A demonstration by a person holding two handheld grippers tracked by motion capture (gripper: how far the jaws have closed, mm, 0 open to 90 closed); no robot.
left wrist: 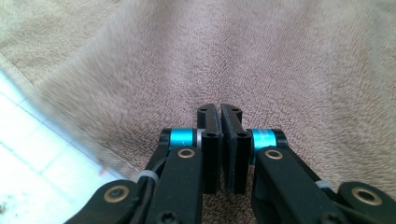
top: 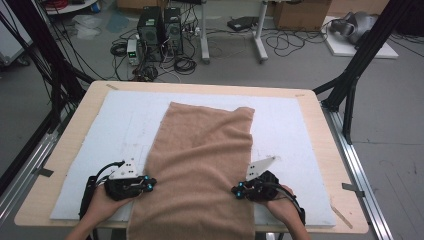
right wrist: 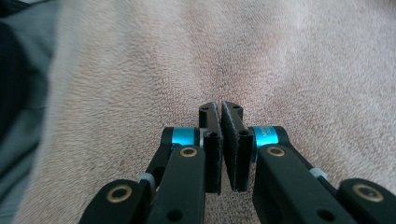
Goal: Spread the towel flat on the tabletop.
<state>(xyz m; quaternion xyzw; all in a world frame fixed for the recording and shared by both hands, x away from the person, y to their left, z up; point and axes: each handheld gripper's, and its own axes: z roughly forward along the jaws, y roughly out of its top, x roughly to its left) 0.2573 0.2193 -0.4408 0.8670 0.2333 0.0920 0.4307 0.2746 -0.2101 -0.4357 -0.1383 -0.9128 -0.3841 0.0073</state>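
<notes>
While there's a bit of white print on the blue band of the right gripper, it's too small to read, so no brand or label to report anywhere.

One towel, tan, lies lengthwise down the middle of a white mat on one wooden table, its near end hanging over the table's front edge. Two grippers, one per hand: the left gripper sits at the towel's left edge, the right one at its right edge, both near the front of the table.

The high view gives the whole layout plus the floor behind: two black computer towers, cables, cardboard boxes. Neither gripper view gets any of that. What they add is the jaws up close. The left gripper has its jaws pressed together, with terry cloth all around the tips, and a strip of mat at the lower left. The right gripper's jaws are closed too, touching at the tips. I can't tell whether either pair has cloth pinched between the pads.
</notes>
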